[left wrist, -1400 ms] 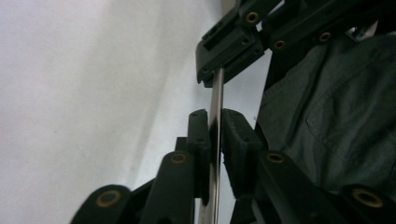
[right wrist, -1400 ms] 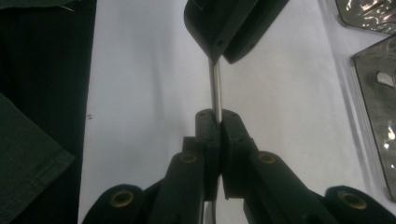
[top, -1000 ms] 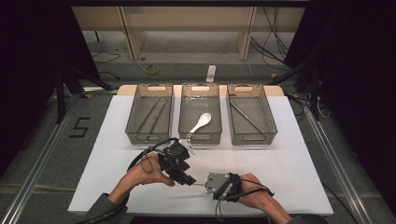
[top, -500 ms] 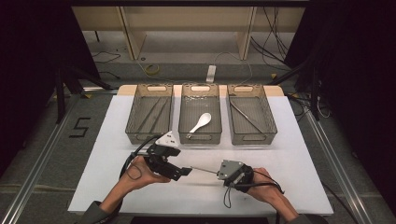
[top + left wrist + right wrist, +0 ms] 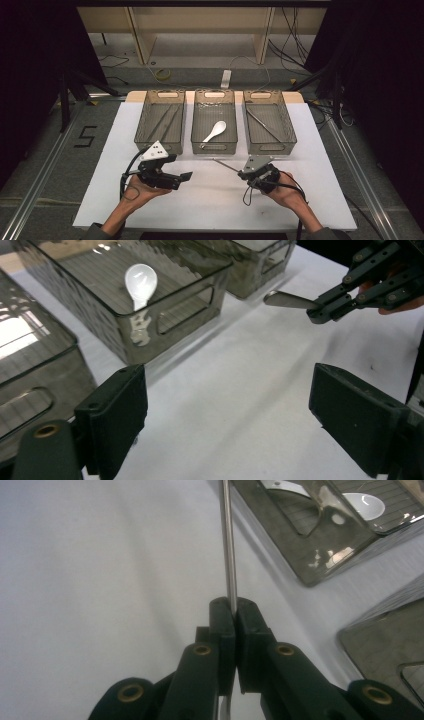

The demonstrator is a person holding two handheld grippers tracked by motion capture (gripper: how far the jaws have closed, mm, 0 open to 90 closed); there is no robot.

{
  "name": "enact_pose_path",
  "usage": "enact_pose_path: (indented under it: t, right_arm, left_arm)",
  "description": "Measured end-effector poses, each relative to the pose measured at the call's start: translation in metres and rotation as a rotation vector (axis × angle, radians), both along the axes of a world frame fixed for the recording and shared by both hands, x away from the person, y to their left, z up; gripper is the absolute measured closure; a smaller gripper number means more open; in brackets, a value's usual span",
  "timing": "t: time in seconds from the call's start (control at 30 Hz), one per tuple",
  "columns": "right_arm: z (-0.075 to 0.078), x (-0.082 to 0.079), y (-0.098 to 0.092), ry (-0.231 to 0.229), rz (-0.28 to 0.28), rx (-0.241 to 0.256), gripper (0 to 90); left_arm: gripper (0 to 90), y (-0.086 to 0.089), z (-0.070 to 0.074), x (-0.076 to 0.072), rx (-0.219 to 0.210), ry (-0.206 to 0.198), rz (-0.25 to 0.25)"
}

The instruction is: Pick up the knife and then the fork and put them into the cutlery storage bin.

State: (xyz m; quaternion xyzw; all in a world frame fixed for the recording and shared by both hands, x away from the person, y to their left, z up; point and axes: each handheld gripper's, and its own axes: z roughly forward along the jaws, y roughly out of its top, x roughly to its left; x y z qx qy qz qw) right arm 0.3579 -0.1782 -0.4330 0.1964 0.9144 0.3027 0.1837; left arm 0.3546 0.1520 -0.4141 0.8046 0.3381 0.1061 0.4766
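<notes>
White table [image 5: 310, 150] | R hand-held gripper [image 5: 243, 173] clamps metal rod [image 5: 226, 166] (thin) | L hand-held gripper [image 5: 186, 176] wide, empty

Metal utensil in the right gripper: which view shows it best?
Left gripper view: the metal utensil shows its flat end clamped in the right gripper. Right gripper view shows only the thin shaft edge-on; high view shows a faint sliver.

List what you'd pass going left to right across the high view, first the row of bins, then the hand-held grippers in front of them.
Bins: left bin holding thin utensils → middle bin with the white spoon → right bin with a thin utensil. In front: left hand-held gripper, open → metal utensil → right hand-held gripper, shut on it.
</notes>
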Motion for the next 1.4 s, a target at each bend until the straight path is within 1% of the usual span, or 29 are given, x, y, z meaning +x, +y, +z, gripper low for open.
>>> enact_pose_path:
  t: [0.07, 0.13, 0.2, 0.33, 0.37, 0.53, 0.6, 0.67, 0.83, 1.0, 1.03, 1.23, 1.3, 1.4]
  right_arm:
    - [0.002, 0.003, -0.002, 0.002, -0.009, 0.011, 88.1]
    - [0.004, 0.005, -0.004, 0.008, -0.021, 0.025, 88.1]
    - [0.006, 0.006, -0.005, 0.017, -0.034, 0.033, 88.1]
    - [0.010, 0.012, -0.010, 0.025, -0.057, 0.050, 88.1]
    - [0.012, 0.014, -0.010, 0.028, -0.073, 0.058, 88.1]
    - [0.024, 0.024, -0.018, 0.025, -0.106, 0.092, 88.1]
    - [0.029, 0.028, -0.021, 0.022, -0.119, 0.109, 88.1]
    - [0.033, 0.032, -0.024, 0.010, -0.119, 0.121, 88.1]
    - [0.040, 0.044, -0.027, 0.004, -0.144, 0.117, 88.1]
    - [0.047, 0.060, -0.032, 0.005, -0.177, 0.127, 88.1]
    - [0.049, 0.064, -0.033, 0.005, -0.184, 0.129, 88.1]
    - [0.060, 0.087, -0.040, 0.007, -0.234, 0.139, 88.0]
    - [0.064, 0.095, -0.043, 0.006, -0.262, 0.148, 88.0]
    - [0.066, 0.107, -0.047, 0.009, -0.294, 0.146, 88.0]
  left_arm:
    - [15.4, 0.003, 0.001, -0.001, -0.019, -0.014, 0.009]
    - [15.3, 0.004, 0.001, -0.002, -0.022, -0.026, 0.007]
    - [15.3, 0.004, 0.001, -0.004, -0.017, -0.039, 0.014]
    - [15.4, 0.005, 0.000, -0.007, 0.006, -0.065, 0.027]
    - [15.4, 0.006, 0.001, -0.007, 0.014, -0.073, 0.031]
    - [15.3, 0.010, 0.000, -0.008, -0.006, -0.073, 0.051]
    - [15.4, 0.011, 0.001, -0.009, -0.012, -0.079, 0.061]
    - [15.4, 0.012, 0.001, -0.011, -0.014, -0.090, 0.066]
    - [15.4, 0.012, 0.000, -0.013, 0.003, -0.088, 0.060]
    - [15.4, 0.014, 0.001, -0.014, 0.001, -0.097, 0.067]
    - [15.3, 0.014, 0.001, -0.015, -0.007, -0.096, 0.069]
    - [14.3, 0.016, 0.001, -0.015, -0.011, -0.094, 0.082]
    - [14.2, 0.017, 0.001, -0.016, -0.013, -0.098, 0.083]
    - [13.7, 0.018, 0.001, -0.015, -0.019, -0.096, 0.089]
